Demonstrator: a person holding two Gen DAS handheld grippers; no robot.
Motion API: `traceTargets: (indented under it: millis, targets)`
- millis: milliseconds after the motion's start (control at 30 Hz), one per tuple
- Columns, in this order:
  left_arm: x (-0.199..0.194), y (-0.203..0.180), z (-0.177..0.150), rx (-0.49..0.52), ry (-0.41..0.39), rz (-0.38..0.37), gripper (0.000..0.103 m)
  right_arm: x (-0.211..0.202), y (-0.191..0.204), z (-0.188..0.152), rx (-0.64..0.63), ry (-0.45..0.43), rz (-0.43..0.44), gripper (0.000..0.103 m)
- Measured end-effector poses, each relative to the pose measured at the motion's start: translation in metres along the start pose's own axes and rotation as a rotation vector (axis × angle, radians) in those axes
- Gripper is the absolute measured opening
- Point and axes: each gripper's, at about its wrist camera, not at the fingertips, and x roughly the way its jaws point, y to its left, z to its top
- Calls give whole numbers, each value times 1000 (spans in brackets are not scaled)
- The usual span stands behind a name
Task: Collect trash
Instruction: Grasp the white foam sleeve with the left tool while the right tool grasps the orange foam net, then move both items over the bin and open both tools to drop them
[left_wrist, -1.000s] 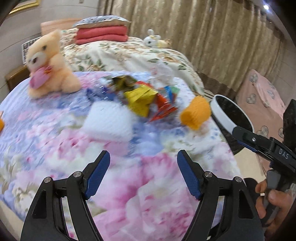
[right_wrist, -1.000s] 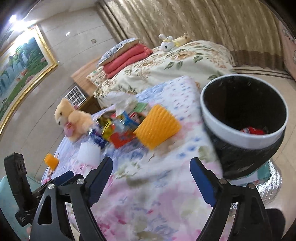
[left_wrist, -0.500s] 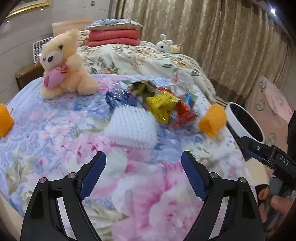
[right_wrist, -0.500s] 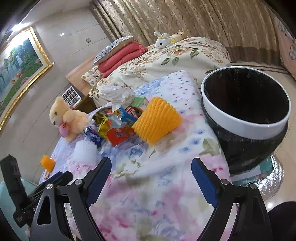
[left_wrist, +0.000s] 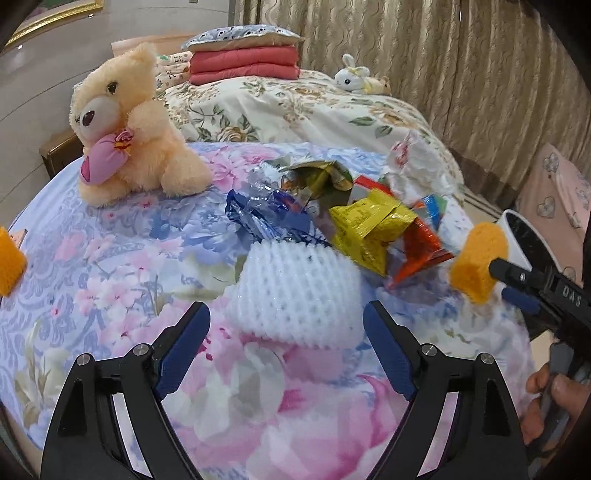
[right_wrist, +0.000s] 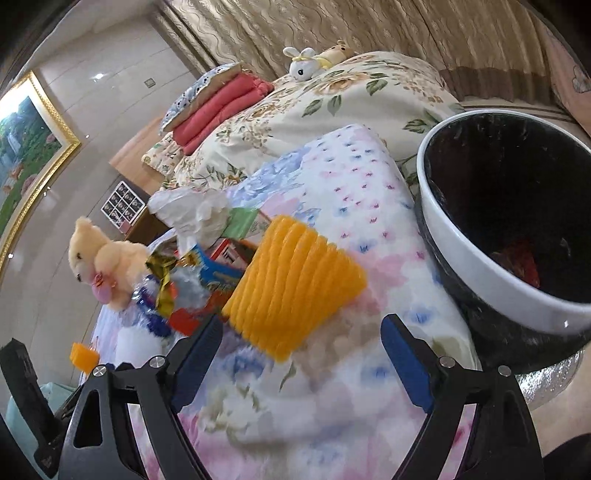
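My left gripper (left_wrist: 286, 341) is open, its blue pads just short of a white foam net sleeve (left_wrist: 295, 295) lying on the floral bedspread (left_wrist: 110, 266). Behind the sleeve lies a pile of wrappers: blue plastic (left_wrist: 266, 214), a yellow packet (left_wrist: 369, 229), a red packet (left_wrist: 417, 251), crumpled white plastic (left_wrist: 413, 166). My right gripper (right_wrist: 301, 356) is open, just short of an orange foam net sleeve (right_wrist: 291, 284), which also shows in the left wrist view (left_wrist: 478, 262). The bin (right_wrist: 458, 247), black liner and white rim, stands right of the bed edge with something red inside.
A cream teddy bear (left_wrist: 125, 129) sits at the back left of the bedspread. Another orange foam piece (left_wrist: 9, 262) lies at the far left edge. A second bed with folded red blankets (left_wrist: 243, 62) and a toy rabbit (left_wrist: 352, 77) stands behind, before curtains.
Both grippers have moved forward. The white sleeve has come close to my left pads and the orange sleeve close to my right pads. Both stay open.
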Motion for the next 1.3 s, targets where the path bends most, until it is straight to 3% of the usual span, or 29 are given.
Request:
traceTargets:
  millis: [33, 100, 133, 233, 500, 800, 1300]
  targets:
    - [2, 0, -1, 4, 3, 1, 67, 2, 1, 1, -11, -3, -7, 59]
    - [7, -1, -4, 8, 30, -22, 44, 7, 2, 2, -38, 12, -20, 38]
    - [8, 0, -6, 2, 35, -37, 35, 7, 2, 1, -45, 14, -18, 34]
    - [-1, 1, -7, -7, 23, -62, 24, -1, 3, -3, -68, -2, -1, 26]
    - [-31, -13, -18, -22, 12, -156, 22, -36, 7, -20, -118, -10, 54, 26]
    - [-50, -58, -18, 48, 2, -242, 22, -71, -2, -24, -141, -31, 65, 26]
    - [-53, -115, -12, 133, 10, -333, 22, -109, -40, -16, -110, -85, -11, 26]
